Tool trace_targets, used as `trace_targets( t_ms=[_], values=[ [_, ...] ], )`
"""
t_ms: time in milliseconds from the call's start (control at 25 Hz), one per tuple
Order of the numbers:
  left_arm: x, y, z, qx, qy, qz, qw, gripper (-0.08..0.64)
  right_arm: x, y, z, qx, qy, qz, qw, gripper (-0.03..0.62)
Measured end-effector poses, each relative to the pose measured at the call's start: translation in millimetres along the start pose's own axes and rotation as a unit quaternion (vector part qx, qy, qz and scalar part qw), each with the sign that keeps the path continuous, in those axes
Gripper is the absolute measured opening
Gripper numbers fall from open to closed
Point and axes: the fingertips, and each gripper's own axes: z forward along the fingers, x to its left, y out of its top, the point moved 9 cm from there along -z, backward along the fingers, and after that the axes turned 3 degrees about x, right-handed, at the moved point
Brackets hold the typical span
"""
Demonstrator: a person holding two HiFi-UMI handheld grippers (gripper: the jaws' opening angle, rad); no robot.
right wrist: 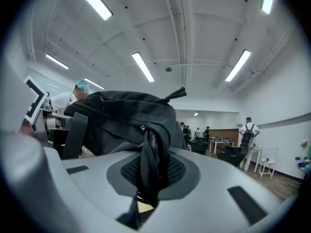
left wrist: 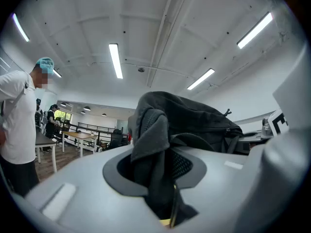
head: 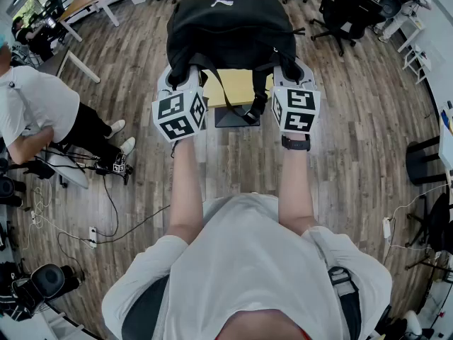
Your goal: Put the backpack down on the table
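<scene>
At the left, the left gripper [left wrist: 156,176] is pinching a dark fold of the backpack [head: 230,27] — its jaws are standing narrow, pressing on the cloth, and pointing level. Between the two grippers, the bag is hanging out in front of the person [head: 248,275], above the wooden floor [head: 141,48], with its bulk bulging toward the far side and a strap [head: 228,92] dangling from its near edge. Just beneath that near edge a yellow table top [head: 246,83] is showing, so the bag is hovering over the table; whether its bottom is already touching the surface I cannot tell. At the right, the right gripper [right wrist: 150,176] is clamping a zippered seam of the bag, jaws nearly together on it. By my judgement the carrying is nearly finished — lowering the bag until it is resting fully on the yellow top, then letting go with both grippers, is what is remaining
</scene>
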Motion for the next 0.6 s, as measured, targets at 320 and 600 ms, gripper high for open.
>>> trace_targets(
  t_ms=[320, 600],
  values=[
    [-34.6, -11.1, 12.3, 0.002, 0.011, -0.013, 0.9998, 0.115, -36.3, -11.0, -0.9, 0.006, 0.011, -0.006, 1.0, 0.043],
    [-64.5, -22.6, 12.5, 0.001, 0.03, -0.016, 0.9994, 0.117, -64.3, -23.8, 1.2, 0.012, 0.03, -0.003, 0.999, 0.043]
  ],
)
